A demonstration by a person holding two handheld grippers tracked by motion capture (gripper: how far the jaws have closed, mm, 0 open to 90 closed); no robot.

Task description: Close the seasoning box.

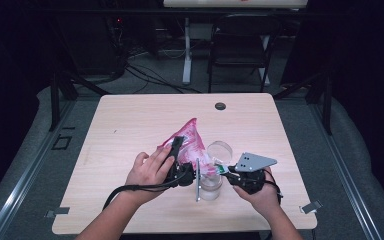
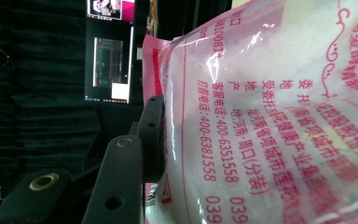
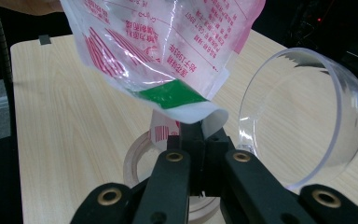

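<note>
both grippers' fingers pinch a crinkly pink-printed plastic bag [image 1: 190, 137] beside a clear round jar [image 1: 219, 150].

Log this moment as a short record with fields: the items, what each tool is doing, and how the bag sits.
Surface: wooden table
Bag: pink-printed plastic bag, raised and tilted above the table
Left tool: gripping the bag's side
Right tool: jaws shut on the bag's lower corner, by the green patch
Jar: clear jar standing just below the bag's corner
Lid: clear round lid, beside the jar
</note>
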